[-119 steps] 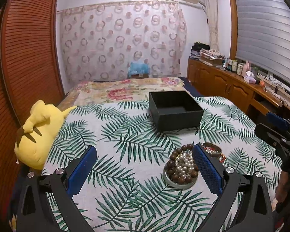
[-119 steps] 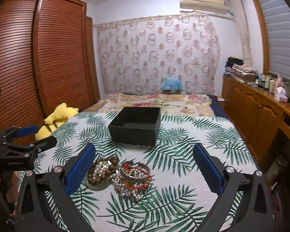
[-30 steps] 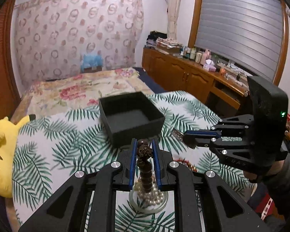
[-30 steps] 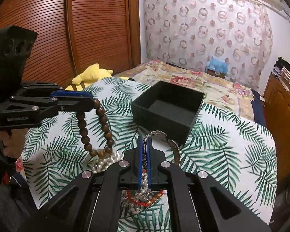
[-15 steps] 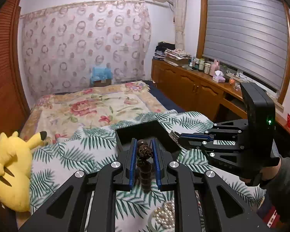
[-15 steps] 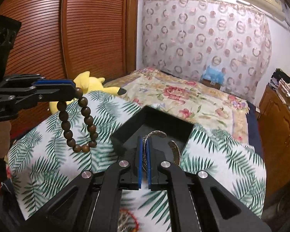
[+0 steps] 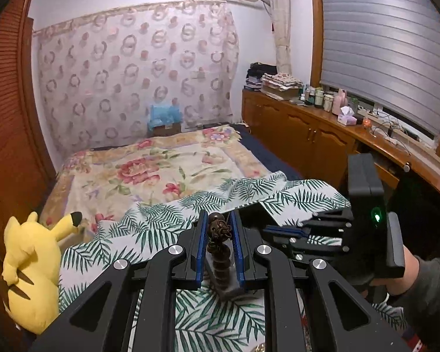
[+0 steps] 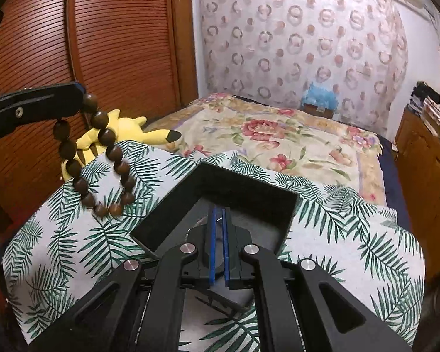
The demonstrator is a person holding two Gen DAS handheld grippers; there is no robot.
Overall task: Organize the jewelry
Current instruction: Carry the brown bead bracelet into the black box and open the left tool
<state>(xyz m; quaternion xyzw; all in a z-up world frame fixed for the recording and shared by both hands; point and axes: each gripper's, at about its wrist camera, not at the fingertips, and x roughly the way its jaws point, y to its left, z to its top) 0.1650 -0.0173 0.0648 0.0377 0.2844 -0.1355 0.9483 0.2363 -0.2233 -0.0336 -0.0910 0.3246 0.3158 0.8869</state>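
Both grippers have carried their pieces from the pile to the open black square box [image 8: 243, 196]: the left gripper [image 7: 218, 234] fingers clamp the brown wooden bead bracelet [image 8: 102, 158], and the right gripper [image 8: 219, 231], pinching a thin silver bangle [image 8: 218, 236], now reaches inside, ready to release.

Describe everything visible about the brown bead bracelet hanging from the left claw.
The brown bead bracelet is a loop of round, dark brown beads that look like polished wood, strung close together. The left claw pinches it at the top, where a carved, ornate bead sits between the blue pads. The rest hangs free in the air as a long oval, above the palm-leaf cloth and to the left of the black box, touching neither. Only the claw touches it.
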